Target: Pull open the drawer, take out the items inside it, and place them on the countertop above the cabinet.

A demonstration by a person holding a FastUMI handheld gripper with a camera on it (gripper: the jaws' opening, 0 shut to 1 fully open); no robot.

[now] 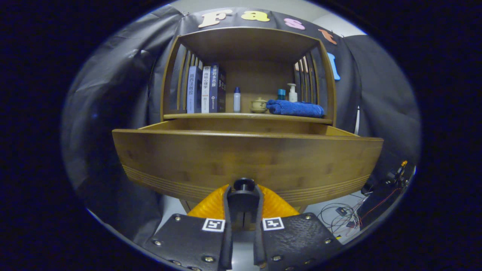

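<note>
Pinching the little round knob (244,184) of the drawer (246,162), the jaws sit pressed in from both sides, one finger on each side of the knob's dark stem. The gripper (243,205) holds it this way because the knob is the only part made for pulling, and a tight hold on both sides should keep it from slipping off.

The knob sits low on the middle of the drawer's front board, so the jaws are right up against the wood. The drawer looks pulled out already: its front board stands well forward of the cabinet (248,71), and the top rim and the side walls run back toward it. From this low spot I cannot tell what lies inside the drawer, because the front board hides the bottom. My guess is that the pulling step is nearly done, and the things inside have not yet been lifted out.

Above and beyond the drawer is the desk (248,116), the flat wooden top where the things are meant to go. Near its left edge stand some books (206,90), with a small bottle (236,100) just beside them. Near the middle is a little pot (259,105). By the right edge lies a folded blue towel (295,108), with a pump bottle (292,93) behind it. The front edge between the books and the towel looks free, which could be a good landing spot.
</note>
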